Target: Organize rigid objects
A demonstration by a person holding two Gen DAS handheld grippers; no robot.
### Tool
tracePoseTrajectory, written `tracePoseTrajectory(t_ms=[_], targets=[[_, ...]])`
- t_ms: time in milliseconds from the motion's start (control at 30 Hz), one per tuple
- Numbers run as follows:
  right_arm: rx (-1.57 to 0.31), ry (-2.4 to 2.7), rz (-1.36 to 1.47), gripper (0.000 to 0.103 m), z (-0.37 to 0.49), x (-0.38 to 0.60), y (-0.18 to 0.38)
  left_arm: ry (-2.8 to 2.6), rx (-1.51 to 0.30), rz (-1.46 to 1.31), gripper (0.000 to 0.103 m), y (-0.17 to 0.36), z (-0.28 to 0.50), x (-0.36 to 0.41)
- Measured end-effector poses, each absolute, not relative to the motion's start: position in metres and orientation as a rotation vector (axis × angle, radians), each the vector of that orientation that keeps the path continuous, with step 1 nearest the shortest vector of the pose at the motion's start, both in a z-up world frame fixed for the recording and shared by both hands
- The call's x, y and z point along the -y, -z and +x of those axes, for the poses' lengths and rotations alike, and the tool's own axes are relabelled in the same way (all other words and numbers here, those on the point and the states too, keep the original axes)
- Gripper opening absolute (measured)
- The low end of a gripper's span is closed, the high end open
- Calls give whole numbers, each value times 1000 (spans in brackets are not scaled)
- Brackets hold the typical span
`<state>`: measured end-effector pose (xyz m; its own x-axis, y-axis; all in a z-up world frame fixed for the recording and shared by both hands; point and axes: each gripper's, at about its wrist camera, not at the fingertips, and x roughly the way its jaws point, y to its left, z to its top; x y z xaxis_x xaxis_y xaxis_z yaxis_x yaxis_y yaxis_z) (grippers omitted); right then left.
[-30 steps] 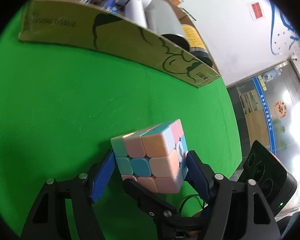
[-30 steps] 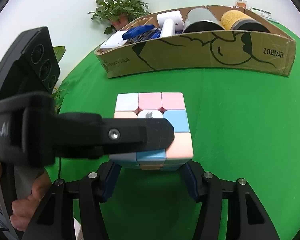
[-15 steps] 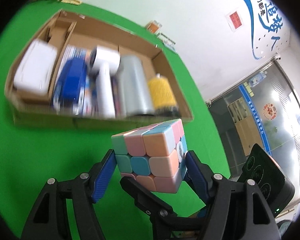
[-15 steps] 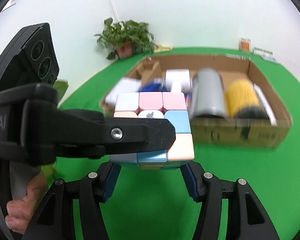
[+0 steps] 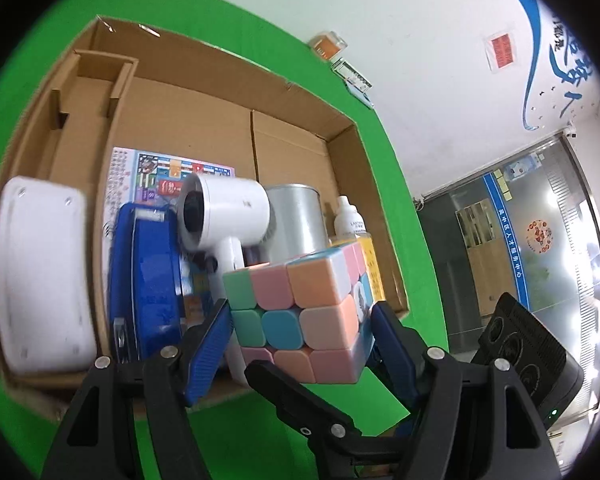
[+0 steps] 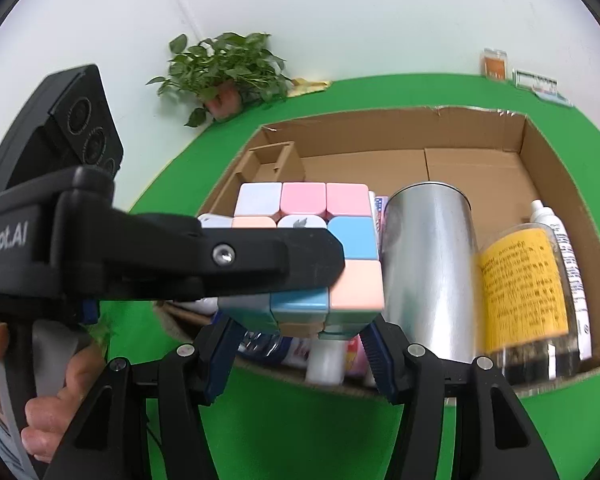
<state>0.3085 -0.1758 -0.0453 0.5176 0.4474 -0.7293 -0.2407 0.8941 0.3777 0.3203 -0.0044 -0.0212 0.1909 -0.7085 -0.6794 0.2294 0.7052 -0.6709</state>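
A pastel puzzle cube [image 5: 300, 312] is held in the air between both grippers, over the near wall of an open cardboard box [image 5: 340, 128]. My left gripper [image 5: 302, 338] is shut on the cube, blue pads on its left and right faces. My right gripper [image 6: 300, 334] is shut on the same cube [image 6: 342, 240] from a crossing angle; the left gripper's black finger [image 6: 260, 256] lies across the cube's front in the right wrist view.
The box [image 6: 548, 152] holds a white hair dryer [image 5: 224, 216], a silver can [image 6: 428, 264], a yellow-labelled jar [image 6: 524, 284], a white bottle [image 6: 556, 232], a blue case [image 5: 144, 276], a white device [image 5: 40, 272] and a printed card. Its far half is bare cardboard. A plant [image 6: 224, 68] stands behind.
Both grippers have lifted the cube and carried it toward the box. The view now looks down into the box instead of at its side wall.
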Motion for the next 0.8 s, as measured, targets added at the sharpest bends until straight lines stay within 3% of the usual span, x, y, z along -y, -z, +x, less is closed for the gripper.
tracePoseTrajectory(t_ms=[267, 333, 400, 500, 600, 800], targets=[[-1010, -411, 270, 61, 330, 186, 67, 664, -1237, -391, 68, 35, 330, 16], [-997, -403, 255, 82, 324, 189, 63, 646, -1181, -336, 70, 24, 321, 15], [-961, -372, 233, 96, 312, 192, 55, 576, -1111, -275, 70, 11, 311, 8], [-867, -307, 188, 98, 284, 202, 38, 471, -958, -214, 72, -15, 281, -8], [-785, -263, 165, 102, 256, 212, 27, 369, -786, -138, 83, -36, 238, -17], [-693, -108, 40, 102, 196, 227, 32, 169, -577, -18, 86, -35, 160, -16]])
